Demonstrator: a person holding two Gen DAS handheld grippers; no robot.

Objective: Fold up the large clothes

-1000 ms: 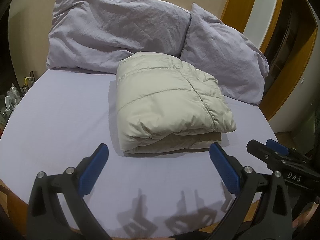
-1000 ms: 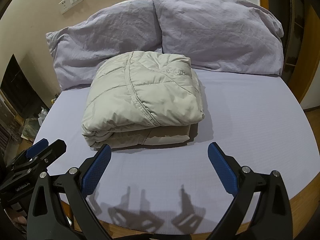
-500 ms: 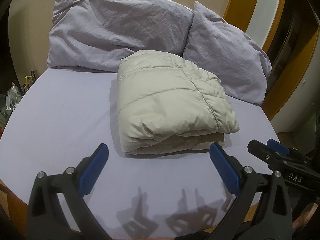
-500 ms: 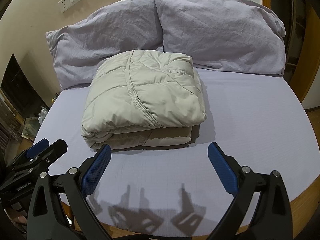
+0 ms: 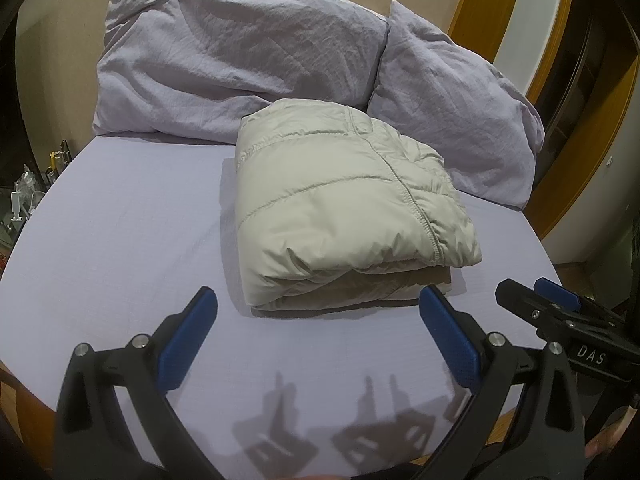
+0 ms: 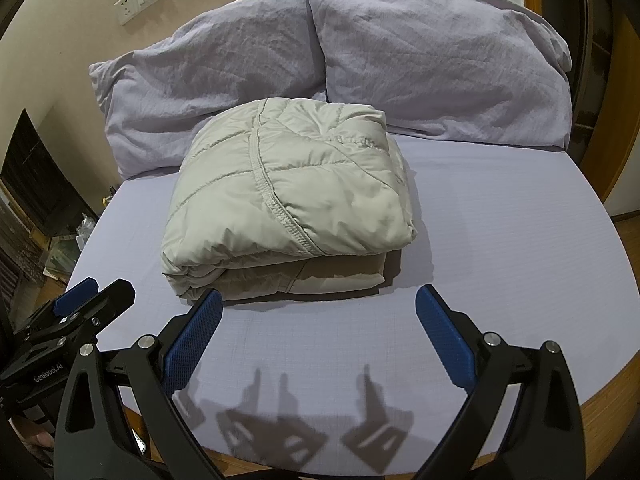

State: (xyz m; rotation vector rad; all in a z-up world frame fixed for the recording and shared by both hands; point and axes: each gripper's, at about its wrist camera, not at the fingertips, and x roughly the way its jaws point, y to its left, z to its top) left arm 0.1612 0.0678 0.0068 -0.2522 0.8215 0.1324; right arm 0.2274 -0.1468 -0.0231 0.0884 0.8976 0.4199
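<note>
Padded jacket (image 5: 344,204) is seen folded into a compact bundle on the bed (image 5: 120,240), set toward the head edge, its far side touching the two pillows (image 5: 240,64).

Left gripper (image 5: 320,340): fingers spread wide, nothing held. Right gripper (image 6: 320,336): likewise spread, nothing pinched. Both are held low over the foot edge, just short of the bundle, apart from the fabric.

Key relation: bundle lies straight ahead of both tongs, between them. In the right wrist view the left pad (image 6: 192,340) is just beside the bundle's near-left corner; in the left wrist view the bundle sits centred to slightly right between the pads. Neither gripper can be called clearly nearer. Long axis is judged to run roughly from foot edge to head edge, though fisheye distortion makes this uncertain. Rolled fold edge faces the grippers; loose layers are seen beneath it.

Folding is judged essentially complete. Any further move would be a straight-ahead reach onto the near edge; puffy fill is likely to spring open if disturbed.
</note>
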